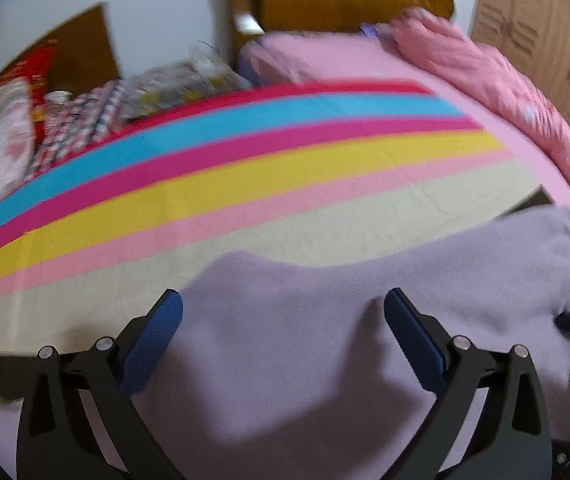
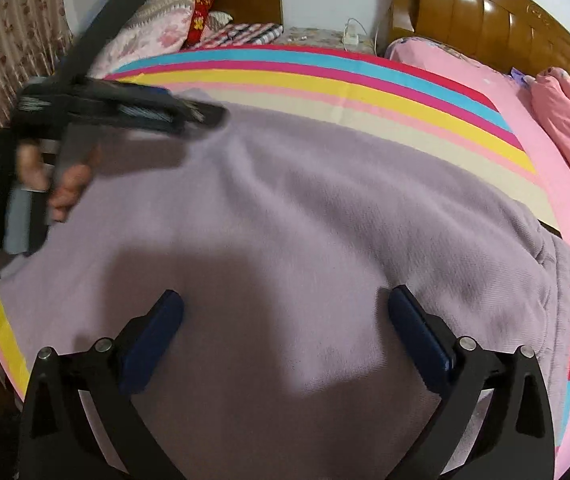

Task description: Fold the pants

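L gripper point(image 1: 283, 306) jaws wide & empty over lilac pants point(image 2: 285, 220) lying flat on striped sheet point(image 2: 325, 76), R gripper point(image 2: 285, 308) likewise wide, empty; risk: pinching one fleece layer only, so fold bunches.

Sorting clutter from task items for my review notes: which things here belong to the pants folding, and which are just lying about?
Job: lilac fleece pants; left gripper; right gripper, both open-jawed.

Lying about: striped blanket; pink quilt; floral pillow; red cushion; charger.
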Available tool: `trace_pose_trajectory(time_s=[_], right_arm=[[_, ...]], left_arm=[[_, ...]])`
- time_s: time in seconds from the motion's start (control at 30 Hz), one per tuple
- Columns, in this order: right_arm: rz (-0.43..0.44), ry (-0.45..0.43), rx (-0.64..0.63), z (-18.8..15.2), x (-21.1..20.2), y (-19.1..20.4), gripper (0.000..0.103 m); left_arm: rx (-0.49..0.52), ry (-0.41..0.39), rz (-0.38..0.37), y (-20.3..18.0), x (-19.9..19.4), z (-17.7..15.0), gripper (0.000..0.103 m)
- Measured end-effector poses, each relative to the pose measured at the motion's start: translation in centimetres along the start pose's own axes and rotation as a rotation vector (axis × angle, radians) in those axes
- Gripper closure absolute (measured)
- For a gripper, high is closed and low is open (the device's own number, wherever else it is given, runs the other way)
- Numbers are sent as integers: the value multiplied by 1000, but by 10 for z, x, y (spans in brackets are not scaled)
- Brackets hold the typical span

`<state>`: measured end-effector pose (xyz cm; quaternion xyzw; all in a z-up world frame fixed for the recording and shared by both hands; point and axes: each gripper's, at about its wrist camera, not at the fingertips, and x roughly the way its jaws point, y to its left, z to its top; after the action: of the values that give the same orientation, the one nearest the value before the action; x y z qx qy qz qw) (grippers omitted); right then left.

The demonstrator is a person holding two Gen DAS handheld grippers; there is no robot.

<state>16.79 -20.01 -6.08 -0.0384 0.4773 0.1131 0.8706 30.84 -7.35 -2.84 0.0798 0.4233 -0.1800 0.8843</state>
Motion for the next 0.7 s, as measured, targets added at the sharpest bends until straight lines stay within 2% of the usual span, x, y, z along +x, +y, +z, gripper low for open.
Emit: trace_pose_trajectory(time_s=[0.07,0.1,0.13,0.17,0.2,0.27,0.33,0.4,0.43,0.5,0.6,0.7], right_arm=[[-46,32,13,7,1,5,5],[-77,43,16,8,-1,8,5],[-133,32,-1,11,-9,16,5],[-153,-3,-25,16,-16,24,5],[-142,-53,-51,25,-26,35,5],[-6,-181,-120,58,-46,70,5],[141,-252,-234,93,-51,115,5],[282,-263,-374,129,-42,169,5],[355,-252,-464,151,-31,209,5],[447,-227,-600,178,-9,269,5],[552,-168,-821,210,30,371,5],[656,-97,-950,231,62,458,23]], left_arm=[[-69,-122,-64,19,-49,-9,5],[-102,-218,-90,37,-92,-25,3],[-118,-268,-81,49,-116,-36,1],[-146,-340,-43,71,-152,-59,1],[-170,-372,-7,88,-173,-76,1],[-260,-414,83,129,-210,-115,1],[-433,-432,211,186,-241,-168,1],[-603,-433,331,233,-261,-215,2],[-667,-439,377,250,-269,-234,2],[-801,-455,464,286,-284,-273,2],[-950,-416,515,328,-289,-313,2],[-1078,-425,486,355,-289,-338,3]])
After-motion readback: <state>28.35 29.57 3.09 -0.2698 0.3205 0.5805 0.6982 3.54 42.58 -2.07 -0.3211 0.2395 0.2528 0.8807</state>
